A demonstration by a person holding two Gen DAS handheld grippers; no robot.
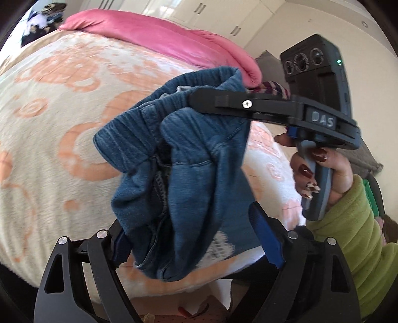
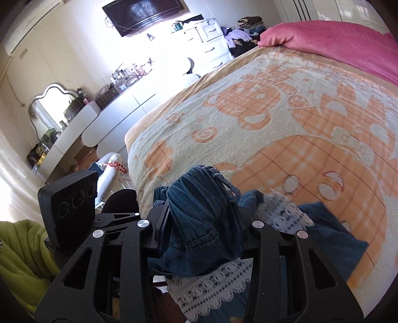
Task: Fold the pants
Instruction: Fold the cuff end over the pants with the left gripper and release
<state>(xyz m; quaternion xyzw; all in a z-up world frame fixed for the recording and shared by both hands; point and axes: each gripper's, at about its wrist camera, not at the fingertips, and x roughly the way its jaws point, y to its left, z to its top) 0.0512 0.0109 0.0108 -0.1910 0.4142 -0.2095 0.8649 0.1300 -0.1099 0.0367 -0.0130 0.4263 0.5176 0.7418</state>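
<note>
Small blue denim pants (image 1: 184, 159) with a ribbed elastic waistband and white lace trim hang bunched in the air above the bed. My right gripper (image 1: 196, 99) reaches in from the right in the left wrist view and is shut on the waistband. In the right wrist view the pants (image 2: 199, 218) fill the space between its fingers. My left gripper (image 1: 196, 246) is below the hanging pants with its blue-padded fingers (image 1: 267, 238) spread apart; the cloth hangs between them, ungripped.
The bed carries a cream and orange patterned blanket (image 1: 62, 119) and a pink duvet (image 1: 159, 37) at its head. A white dresser (image 2: 119, 109), a mirror (image 2: 49, 104) and a wall TV (image 2: 146, 12) stand beyond the bed. White wardrobes (image 1: 223, 17) stand behind.
</note>
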